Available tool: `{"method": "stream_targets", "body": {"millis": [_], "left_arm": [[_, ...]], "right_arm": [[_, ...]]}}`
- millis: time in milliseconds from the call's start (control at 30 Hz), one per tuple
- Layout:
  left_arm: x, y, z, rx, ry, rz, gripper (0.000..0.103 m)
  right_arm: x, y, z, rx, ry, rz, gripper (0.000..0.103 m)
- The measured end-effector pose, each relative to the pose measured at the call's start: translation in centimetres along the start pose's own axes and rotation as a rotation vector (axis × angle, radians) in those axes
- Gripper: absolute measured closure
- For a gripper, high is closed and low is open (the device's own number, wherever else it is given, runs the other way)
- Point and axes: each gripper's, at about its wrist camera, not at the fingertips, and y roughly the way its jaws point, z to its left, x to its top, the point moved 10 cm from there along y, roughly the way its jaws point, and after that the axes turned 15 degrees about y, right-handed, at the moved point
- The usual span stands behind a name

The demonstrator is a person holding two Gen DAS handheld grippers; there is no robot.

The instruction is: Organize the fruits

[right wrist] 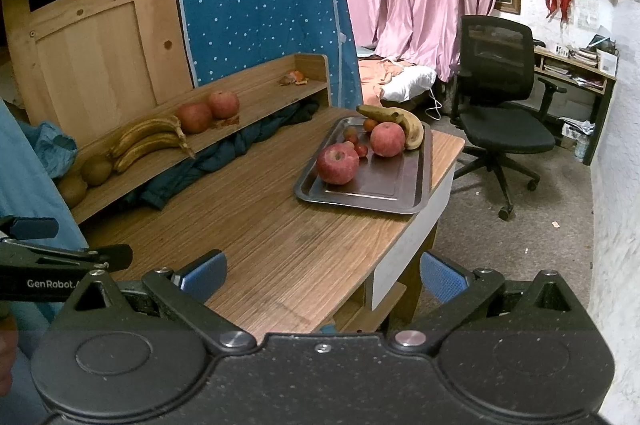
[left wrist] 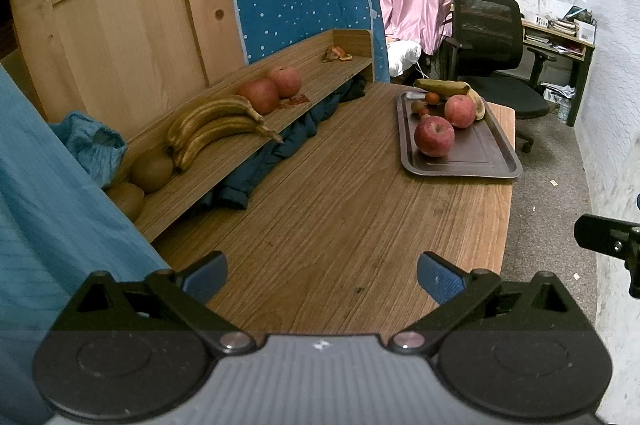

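Note:
A dark metal tray point(left wrist: 480, 161) point(right wrist: 384, 193) lies at the table's far right end. It holds two red apples point(left wrist: 434, 136) point(right wrist: 338, 163), bananas point(left wrist: 442, 87) point(right wrist: 412, 129) and some small red fruits point(right wrist: 361, 149). On the raised wooden shelf point(left wrist: 224, 181) point(right wrist: 256, 97) lie two apples point(left wrist: 260, 95) point(right wrist: 195, 117), a bunch of browned bananas point(left wrist: 216, 125) point(right wrist: 148, 141) and two brown round fruits point(left wrist: 152, 169) point(right wrist: 97, 169). My left gripper point(left wrist: 322, 275) is open above the near table, holding nothing. My right gripper point(right wrist: 322, 275) is open over the table's front edge, also holding nothing.
Dark blue clothing point(left wrist: 280, 145) is stuffed under the shelf. Orange peel point(left wrist: 337, 54) lies at the shelf's far end. A black office chair point(right wrist: 500, 105) stands on the carpet right of the table. Blue cloth point(left wrist: 48, 209) hangs at the left.

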Motion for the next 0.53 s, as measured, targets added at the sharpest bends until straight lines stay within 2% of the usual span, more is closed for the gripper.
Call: {"method": "stream_targets", "body": {"millis": [533], "left_arm": [[0.29,0.28,-0.42,-0.012,-0.012,0.004,0.000]], "right_arm": [[-0.31,0.27,0.08,0.000,-0.001,0.005,0.001]]}}
